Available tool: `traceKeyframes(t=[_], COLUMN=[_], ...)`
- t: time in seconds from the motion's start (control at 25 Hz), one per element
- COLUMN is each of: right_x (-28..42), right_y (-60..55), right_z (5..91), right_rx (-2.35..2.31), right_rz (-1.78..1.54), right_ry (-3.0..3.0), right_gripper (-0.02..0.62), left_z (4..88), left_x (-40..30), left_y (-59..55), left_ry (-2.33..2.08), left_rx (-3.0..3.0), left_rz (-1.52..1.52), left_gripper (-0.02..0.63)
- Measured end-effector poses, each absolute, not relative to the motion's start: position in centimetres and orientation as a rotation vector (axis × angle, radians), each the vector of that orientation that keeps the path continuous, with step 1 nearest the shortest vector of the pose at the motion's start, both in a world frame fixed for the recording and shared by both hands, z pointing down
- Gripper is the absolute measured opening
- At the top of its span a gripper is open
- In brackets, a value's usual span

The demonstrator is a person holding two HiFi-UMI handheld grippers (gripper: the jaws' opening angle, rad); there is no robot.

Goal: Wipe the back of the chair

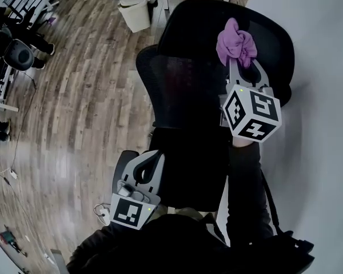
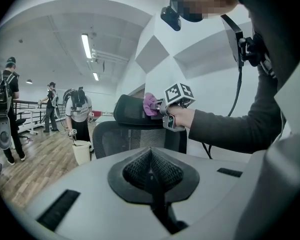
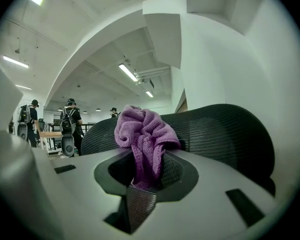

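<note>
At twelve o'clock above the black mesh chair back, over the headrest, a bunched purple cloth is clamped in the right gripper. Toward seven o'clock, beside the chair's lower part, the left gripper hangs with its jaws pressed together on nothing. A white bin stands on the wood floor at eleven o'clock.

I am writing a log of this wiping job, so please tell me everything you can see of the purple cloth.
The purple cloth looks like a small terry rag with a soft, looped texture, bunched into a crumpled wad with rolled folds. Its lower end is pinched between the jaws of the right gripper, and the bulk puffs out above them. It is held at the top of the chair's black mesh headrest. Whether it presses on the mesh I cannot tell. Nothing else touches it.
</note>
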State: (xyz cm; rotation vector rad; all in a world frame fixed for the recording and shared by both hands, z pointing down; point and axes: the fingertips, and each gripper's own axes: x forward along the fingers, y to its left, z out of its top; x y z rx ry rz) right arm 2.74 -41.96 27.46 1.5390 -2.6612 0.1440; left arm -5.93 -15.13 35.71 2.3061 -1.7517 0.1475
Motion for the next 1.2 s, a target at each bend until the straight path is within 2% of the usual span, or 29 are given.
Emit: traceKeyframes(t=[1.2], right_x=[-9.0], right_y=[-39.3], right_z=[27.1], right_rx=[1.309], right_rz=[0.165], right_ry=[-2.808], right_gripper=[0.090], left_z=[36.3], left_x=[-13.0], left_y=[-11.1], left_ry=[-1.941], left_rx=[2.149], left_rz=[0.068], left_gripper=[0.005])
